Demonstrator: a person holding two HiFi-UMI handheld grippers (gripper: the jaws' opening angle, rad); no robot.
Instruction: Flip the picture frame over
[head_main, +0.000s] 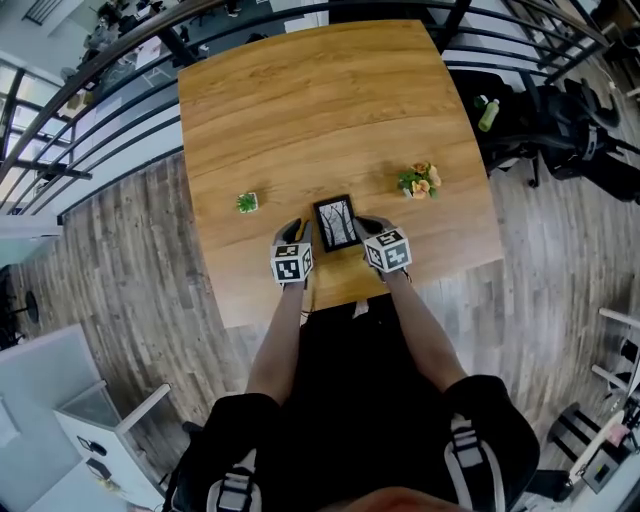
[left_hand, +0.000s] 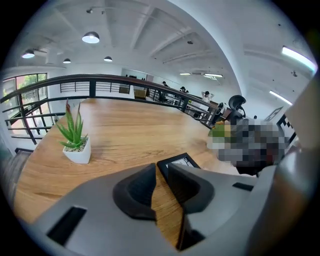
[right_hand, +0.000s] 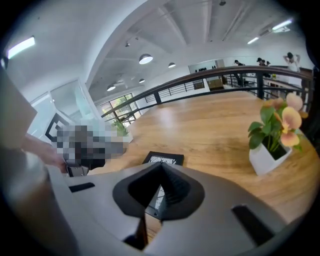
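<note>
The picture frame is black with a pale tree print and lies face up near the front edge of the wooden table. My left gripper is just left of it. My right gripper is just right of it. In the left gripper view the jaws stand a narrow slit apart with only table wood showing between them. The frame's corner pokes out beyond the right jaw. In the right gripper view the jaw tips meet, and the frame lies past and beneath them.
A small spiky green plant in a white pot stands left of the frame. A flowering plant in a white pot stands to the right. A dark railing runs around the table's far sides, and black chairs crowd the right.
</note>
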